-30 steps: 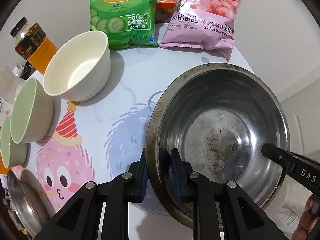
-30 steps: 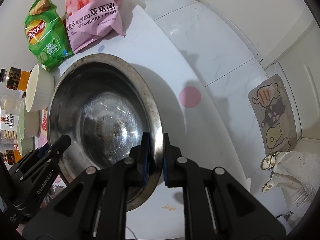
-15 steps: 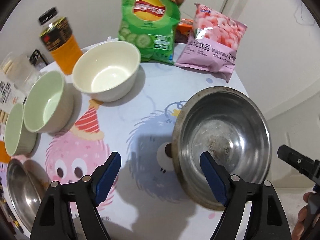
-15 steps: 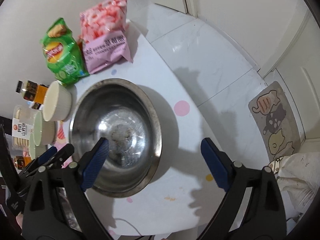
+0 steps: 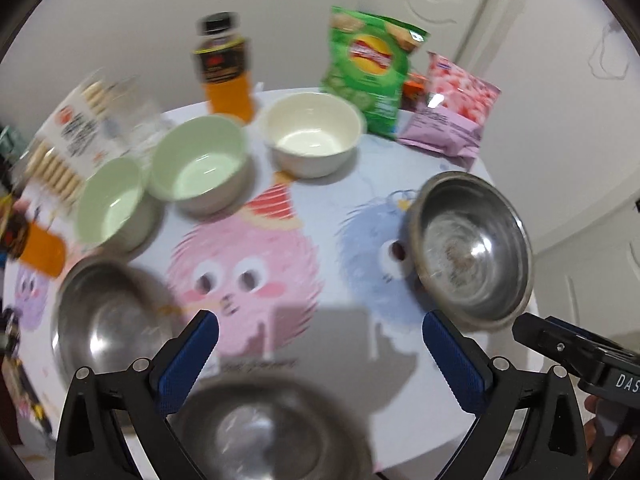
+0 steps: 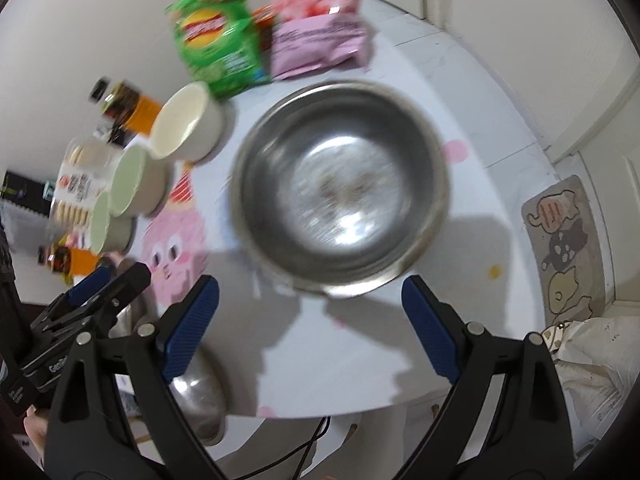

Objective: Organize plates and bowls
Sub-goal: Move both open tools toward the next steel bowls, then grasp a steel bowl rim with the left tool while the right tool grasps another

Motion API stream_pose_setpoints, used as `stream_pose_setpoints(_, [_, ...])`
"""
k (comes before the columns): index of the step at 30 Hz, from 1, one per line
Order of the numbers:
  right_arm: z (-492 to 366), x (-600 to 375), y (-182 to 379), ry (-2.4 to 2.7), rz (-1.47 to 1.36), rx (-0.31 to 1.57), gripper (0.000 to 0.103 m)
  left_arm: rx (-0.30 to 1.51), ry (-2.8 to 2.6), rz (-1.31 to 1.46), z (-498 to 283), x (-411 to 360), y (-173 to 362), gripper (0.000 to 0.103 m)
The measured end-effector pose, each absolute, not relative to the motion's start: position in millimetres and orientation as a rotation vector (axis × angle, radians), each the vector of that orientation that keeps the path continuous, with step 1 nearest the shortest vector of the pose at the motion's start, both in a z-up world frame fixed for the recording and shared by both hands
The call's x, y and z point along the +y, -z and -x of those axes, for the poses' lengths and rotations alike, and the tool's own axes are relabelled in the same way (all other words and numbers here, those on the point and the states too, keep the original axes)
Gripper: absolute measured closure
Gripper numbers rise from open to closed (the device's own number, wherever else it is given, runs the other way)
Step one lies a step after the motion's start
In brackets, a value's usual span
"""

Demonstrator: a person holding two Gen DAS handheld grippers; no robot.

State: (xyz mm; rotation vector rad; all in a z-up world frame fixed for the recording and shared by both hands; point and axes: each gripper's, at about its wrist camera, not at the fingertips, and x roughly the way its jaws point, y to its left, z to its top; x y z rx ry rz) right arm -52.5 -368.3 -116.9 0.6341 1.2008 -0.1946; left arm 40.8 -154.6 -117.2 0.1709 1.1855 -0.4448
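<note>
round steel bowl [image 6: 340, 196] — dull, scuffed

Ahead of your right claw [image 6: 310, 308] the steel bowl [image 6: 340, 184] is shiny metal, its bottom dull and speckled. Left of it, the cream bowl [image 6: 188, 126] looks like smooth glazed ceramic. Beyond, the chip bag [image 6: 216, 36] is glossy plastic film. Your claw's pads [image 6: 192, 324] are ribbed blue, on matt black plastic.
</note>
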Motion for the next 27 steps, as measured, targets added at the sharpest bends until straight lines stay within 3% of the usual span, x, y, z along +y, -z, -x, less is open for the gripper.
stream_pose_setpoints(12, [48.5, -264.5, 133.7, 0.008, -0.534, 1.361, 0.01, 1.403, 0.252, -0.106, 14.1, -13.5, 167.1, 0.0])
stream_pose_setpoints(27, [48.9, -211.5, 179.5, -0.038, -0.446, 1.534, 0.01, 1.424, 0.233, -0.058, 29.6, 7.1, 195.0, 0.003])
